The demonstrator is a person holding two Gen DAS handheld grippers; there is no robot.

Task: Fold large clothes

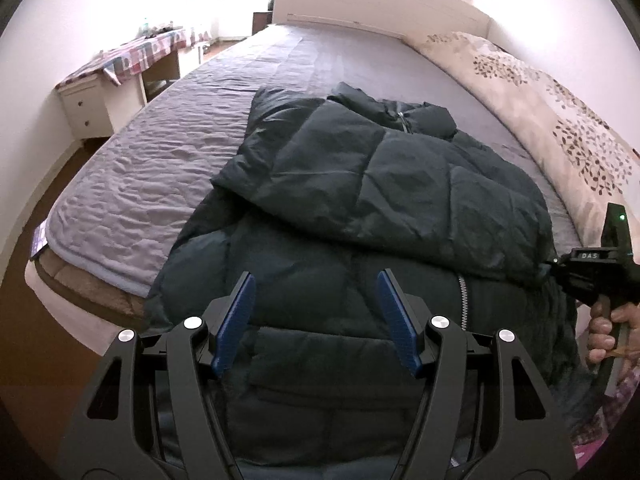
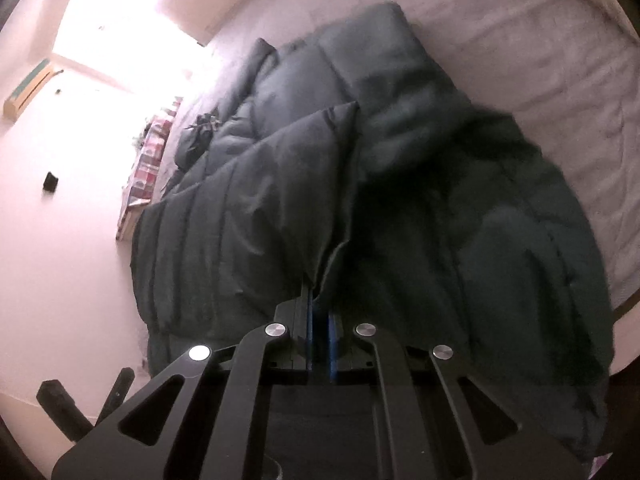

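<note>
A dark green puffer jacket [image 1: 360,184] lies on the bed, one quilted part folded over its body and the zip showing. My left gripper [image 1: 316,276] hovers open over the jacket's near part, its blue pads apart with nothing between them. At the right edge of the left wrist view, my right gripper [image 1: 554,266] pinches the end of the folded part. In the right wrist view the right gripper [image 2: 320,300] is shut on a fold of the jacket [image 2: 248,208], dark fabric rising from between its blue pads.
The bed's grey-purple sheet [image 1: 160,152] spreads left of and beyond the jacket. A floral quilt [image 1: 540,92] runs along the right side, below the pale headboard [image 1: 380,4]. A white desk with a checked cloth [image 1: 132,56] stands at the left. A hand [image 1: 604,332] holds the right gripper.
</note>
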